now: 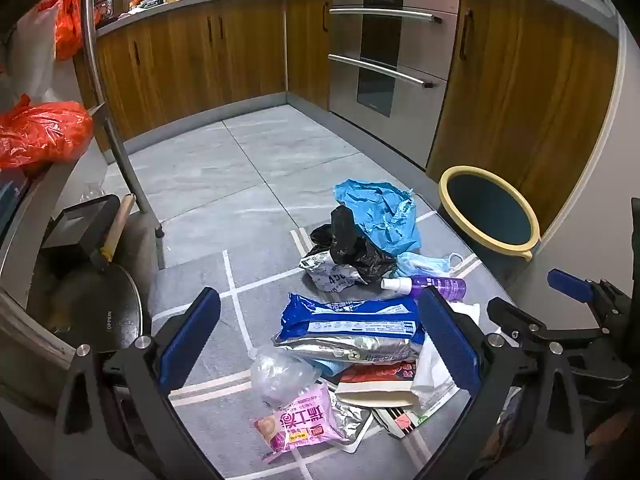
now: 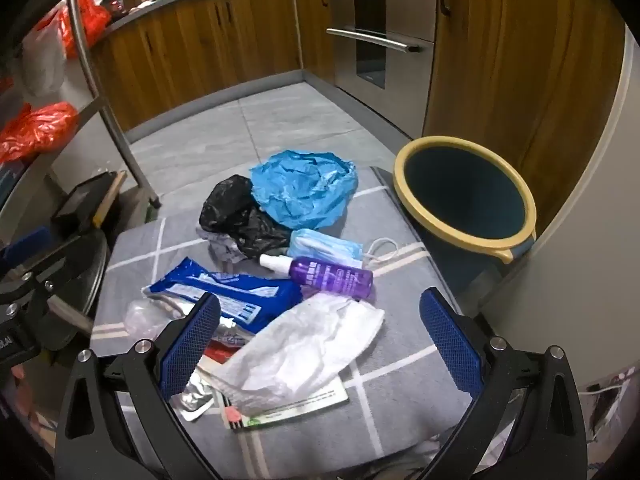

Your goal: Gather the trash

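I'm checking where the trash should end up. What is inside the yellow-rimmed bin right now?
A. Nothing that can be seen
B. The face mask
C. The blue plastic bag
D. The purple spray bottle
A: the yellow-rimmed bin shows only its dark inside, while the blue plastic bag, purple spray bottle and face mask all lie on the mat beside it.

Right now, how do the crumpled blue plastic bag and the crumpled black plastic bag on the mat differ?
Colour: the crumpled blue plastic bag is bright blue, the crumpled black plastic bag glossy black. Size: the blue bag looks the larger heap. Place: the blue bag lies nearer the yellow-rimmed dark bin, the black one on its far side from that bin. Shared: both are crumpled, touch each other and lie ungripped on the grey mat.
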A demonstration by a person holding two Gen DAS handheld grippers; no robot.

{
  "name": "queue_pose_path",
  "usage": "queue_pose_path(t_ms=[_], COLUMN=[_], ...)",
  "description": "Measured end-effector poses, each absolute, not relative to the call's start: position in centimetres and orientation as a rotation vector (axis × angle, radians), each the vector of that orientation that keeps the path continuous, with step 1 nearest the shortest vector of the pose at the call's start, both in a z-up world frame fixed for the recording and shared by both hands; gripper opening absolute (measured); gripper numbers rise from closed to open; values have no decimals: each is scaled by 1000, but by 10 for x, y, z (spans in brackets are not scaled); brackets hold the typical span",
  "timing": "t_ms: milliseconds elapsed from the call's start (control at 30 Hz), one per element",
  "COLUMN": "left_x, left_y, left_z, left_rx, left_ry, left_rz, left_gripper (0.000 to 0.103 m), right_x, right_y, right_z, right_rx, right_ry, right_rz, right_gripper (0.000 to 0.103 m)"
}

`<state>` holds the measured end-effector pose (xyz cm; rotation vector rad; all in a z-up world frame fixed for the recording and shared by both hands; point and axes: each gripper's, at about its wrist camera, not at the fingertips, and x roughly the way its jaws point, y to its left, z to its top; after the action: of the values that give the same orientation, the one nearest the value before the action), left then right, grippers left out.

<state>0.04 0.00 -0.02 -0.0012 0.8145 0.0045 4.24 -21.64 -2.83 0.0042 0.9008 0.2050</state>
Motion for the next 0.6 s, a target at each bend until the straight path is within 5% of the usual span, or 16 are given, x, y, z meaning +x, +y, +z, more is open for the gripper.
queue_pose_path(t_ms=[600], left_x=[-3], left_y=[10], left_z=[-1], left_rx=[-46], left_ry=[800], left_rz=[3], left_gripper=[98], right_x=[44], right_y=[-214], right_z=[-28], right_rx=[-12], right_ry=[901], right_rz=[185], right_gripper=[99])
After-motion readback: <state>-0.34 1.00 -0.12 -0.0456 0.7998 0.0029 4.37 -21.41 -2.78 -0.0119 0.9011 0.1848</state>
